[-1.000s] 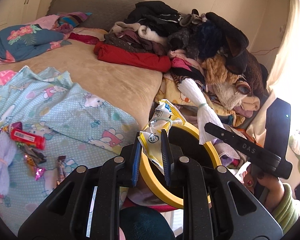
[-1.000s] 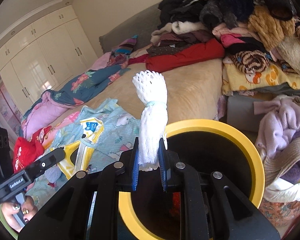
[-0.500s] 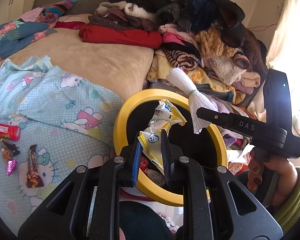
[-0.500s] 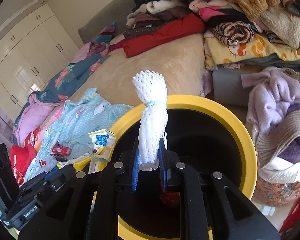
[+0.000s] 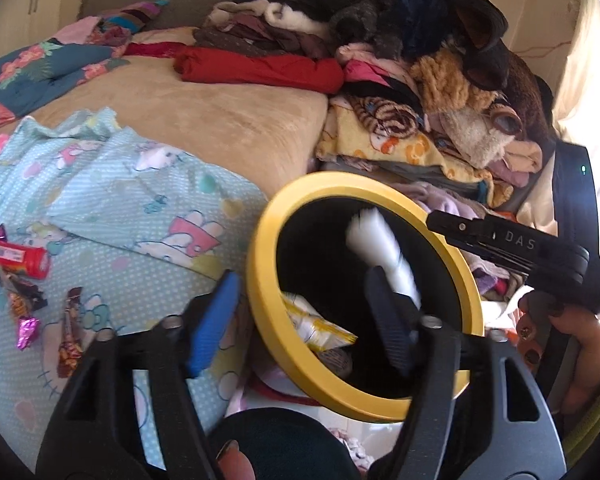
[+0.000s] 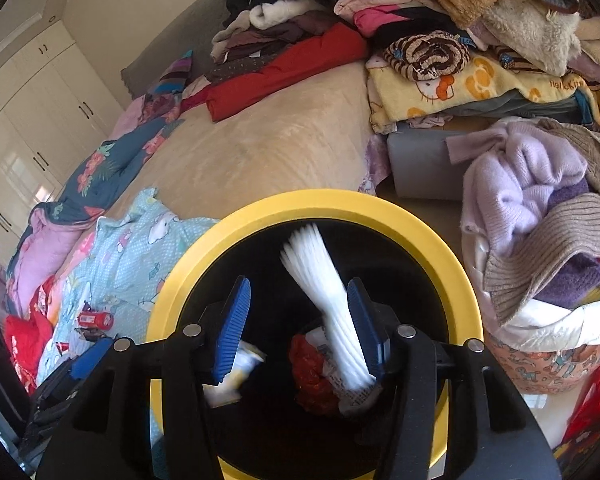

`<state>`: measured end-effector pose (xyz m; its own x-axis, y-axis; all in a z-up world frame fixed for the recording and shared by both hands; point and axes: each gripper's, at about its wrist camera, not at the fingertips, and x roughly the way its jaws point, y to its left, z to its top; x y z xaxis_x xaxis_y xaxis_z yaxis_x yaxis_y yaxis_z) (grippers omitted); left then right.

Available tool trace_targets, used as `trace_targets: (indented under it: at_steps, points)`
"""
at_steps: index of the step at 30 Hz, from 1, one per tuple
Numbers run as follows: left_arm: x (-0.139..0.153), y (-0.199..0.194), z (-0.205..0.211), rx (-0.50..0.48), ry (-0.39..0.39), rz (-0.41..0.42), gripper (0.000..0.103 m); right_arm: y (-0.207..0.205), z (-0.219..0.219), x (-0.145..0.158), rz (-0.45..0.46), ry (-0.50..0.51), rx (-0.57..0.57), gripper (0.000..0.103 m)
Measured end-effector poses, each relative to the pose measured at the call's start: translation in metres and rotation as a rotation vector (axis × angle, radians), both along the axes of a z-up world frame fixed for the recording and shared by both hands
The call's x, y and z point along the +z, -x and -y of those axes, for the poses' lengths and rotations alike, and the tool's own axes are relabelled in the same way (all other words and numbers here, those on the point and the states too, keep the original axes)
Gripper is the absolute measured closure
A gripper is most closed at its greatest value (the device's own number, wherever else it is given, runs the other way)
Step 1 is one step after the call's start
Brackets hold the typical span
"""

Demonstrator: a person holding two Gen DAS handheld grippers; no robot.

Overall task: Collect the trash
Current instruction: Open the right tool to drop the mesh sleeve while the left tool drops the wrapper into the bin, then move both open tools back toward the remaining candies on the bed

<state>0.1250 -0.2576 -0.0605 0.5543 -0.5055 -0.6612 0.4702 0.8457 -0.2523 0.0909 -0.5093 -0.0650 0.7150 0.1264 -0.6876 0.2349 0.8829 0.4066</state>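
Beside the bed stands a black bin with a yellow rim (image 5: 260,264) (image 6: 320,204). My left gripper (image 5: 300,320) hangs over its near-left edge, jaws opening wide with nothing between them. The yellow snack wrapper (image 5: 320,326) (image 6: 236,376) lies inside the bin. My right gripper (image 6: 300,328) is above the bin mouth, jaws opening. A white foam net (image 6: 324,292) (image 5: 380,256), blurred, drops between them close to the right pad. Red trash (image 6: 312,368) sits at the bin's bottom. On the blue cartoon sheet lie a red tube (image 5: 16,258) (image 6: 96,320) and candy wrappers (image 5: 26,328).
A heap of folded clothes (image 5: 420,80) covers the bed's far right side. A basket of sweaters (image 6: 540,240) stands right of the bin. A hand (image 5: 560,328) holds the right gripper. White wardrobes (image 6: 28,128) line the left wall.
Both grippers came down over the bin and opened. The yellow wrapper left the left jaws and landed in the bin. The foam net has slipped free of the right pads and is falling.
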Motion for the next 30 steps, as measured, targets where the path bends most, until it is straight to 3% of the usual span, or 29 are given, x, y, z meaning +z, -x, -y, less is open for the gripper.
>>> trace_targets:
  at_steps: [1,2,3,9,30]
  points:
    - [0.002,0.001,-0.005,0.014,0.015,0.008,0.032,0.000,-0.001,0.000,0.006,0.004,0.001,0.052]
    - [0.003,0.002,-0.008,0.026,0.022,0.015,0.019,0.000,-0.004,0.002,0.013,0.015,0.004,0.052]
    - [0.005,0.004,-0.011,0.036,0.028,0.026,0.014,0.000,-0.007,0.004,0.027,0.024,0.014,0.049]
    - [0.014,0.008,-0.033,0.093,0.034,0.072,0.012,0.000,-0.025,0.018,0.109,0.082,0.069,0.046]
    - [0.044,0.010,-0.119,0.278,0.072,0.152,0.012,0.006,-0.084,0.039,0.251,0.183,0.182,0.041]
